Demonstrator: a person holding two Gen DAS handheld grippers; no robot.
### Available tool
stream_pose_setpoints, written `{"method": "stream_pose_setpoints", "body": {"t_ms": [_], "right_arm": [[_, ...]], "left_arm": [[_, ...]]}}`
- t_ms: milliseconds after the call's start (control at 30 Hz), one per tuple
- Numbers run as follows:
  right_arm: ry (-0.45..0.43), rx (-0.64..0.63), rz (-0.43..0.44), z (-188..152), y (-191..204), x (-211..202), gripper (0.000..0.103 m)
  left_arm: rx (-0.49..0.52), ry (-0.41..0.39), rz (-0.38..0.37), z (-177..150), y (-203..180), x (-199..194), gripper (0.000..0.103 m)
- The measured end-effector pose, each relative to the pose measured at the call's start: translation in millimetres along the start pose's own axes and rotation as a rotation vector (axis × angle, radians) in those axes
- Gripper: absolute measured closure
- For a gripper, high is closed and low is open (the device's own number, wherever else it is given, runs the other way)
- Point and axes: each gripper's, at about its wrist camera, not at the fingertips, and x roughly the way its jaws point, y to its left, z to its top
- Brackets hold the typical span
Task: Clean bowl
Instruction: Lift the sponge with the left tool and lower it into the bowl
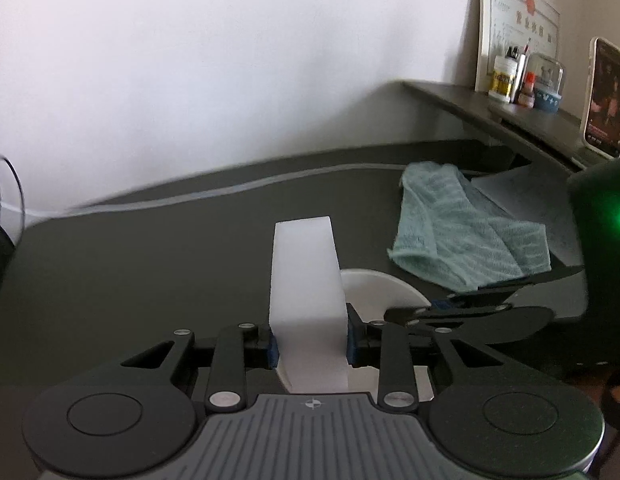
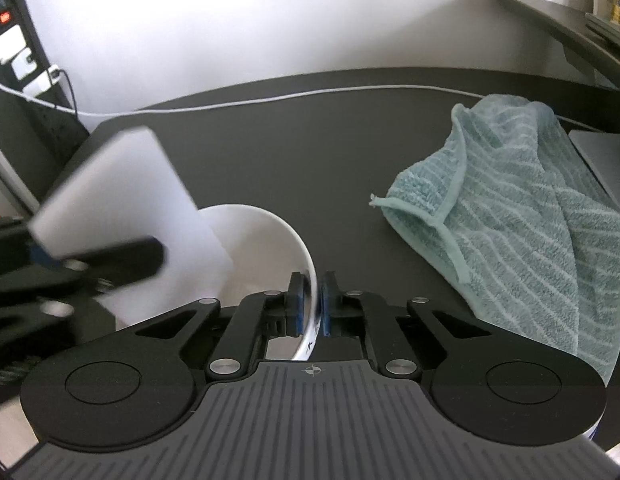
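The left gripper (image 1: 310,340) clamps a white rectangular foam sponge (image 1: 306,280), held over the white ceramic bowl (image 2: 270,236) on the dark grey table (image 2: 310,152). The right gripper (image 2: 313,304) pinches the bowl's rim. A crumpled teal striped cloth (image 2: 530,232) lies beside it. The framed certificate (image 1: 518,36) on the shelf bears print too small to read.

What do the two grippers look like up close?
Both match. The left gripper and right gripper have black linkage arms with silver round bolts, blue pads on the fingertips, two big black round discs, and a grey ribbed plate bearing a small crosshair mark. No sleeves or cables on them show.
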Motion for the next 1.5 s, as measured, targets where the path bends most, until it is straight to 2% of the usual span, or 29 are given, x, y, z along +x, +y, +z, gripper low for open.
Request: {"method": "stream_pose_setpoints", "body": {"t_ms": [133, 200, 300, 400, 600, 767, 867, 900, 1000, 1167, 1233, 1267, 1400, 1500], "right_arm": [[-0.015, 0.023, 0.005, 1, -1, -4, 0.094], [-0.014, 0.044, 0.016, 2, -3, -4, 0.094], [-0.009, 0.059, 0.036, 3, -7, -5, 0.094], [-0.005, 0.053, 0.041, 3, -8, -4, 0.094], [-0.005, 0.051, 0.016, 3, -5, -5, 0.093], [-0.02, 0.027, -0.016, 0, 6, -19, 0.092], [-0.036, -0.039, -0.021, 4, 10, -24, 0.081], [-0.041, -0.072, -0.021, 7, 12, -23, 0.08], [-0.034, -0.182, -0.01, 18, 16, -14, 0.08], [0.028, -0.328, 0.07, 36, 20, 10, 0.08], [0.044, -0.356, 0.089, 39, 22, 16, 0.09], [0.052, -0.365, 0.099, 40, 22, 18, 0.091], [0.049, -0.28, 0.082, 31, 17, 11, 0.097], [0.042, -0.169, 0.078, 17, 11, -3, 0.092]], "left_arm": [[-0.036, -0.037, -0.032, 5, 4, -19, 0.074], [-0.05, -0.028, -0.068, 2, 1, -19, 0.074], [-0.058, 0.01, -0.082, -7, -3, -8, 0.076], [-0.062, 0.051, -0.061, -17, -3, 13, 0.075], [0.003, 0.013, 0.019, -13, -3, 21, 0.071], [0.022, -0.003, 0.033, -2, 1, 23, 0.071], [-0.025, 0.017, 0.007, -3, 2, 17, 0.073], [-0.055, 0.025, -0.013, -5, 3, 14, 0.074], [-0.121, 0.039, -0.041, -11, 5, 8, 0.074], [-0.137, 0.058, -0.044, -15, 3, 10, 0.074], [-0.139, 0.064, -0.044, -16, 4, 13, 0.074], [-0.138, 0.065, -0.042, -16, 5, 15, 0.074], [-0.078, 0.041, 0.031, -16, 3, 20, 0.072], [-0.051, 0.033, 0.044, -11, 2, 24, 0.072]]}}
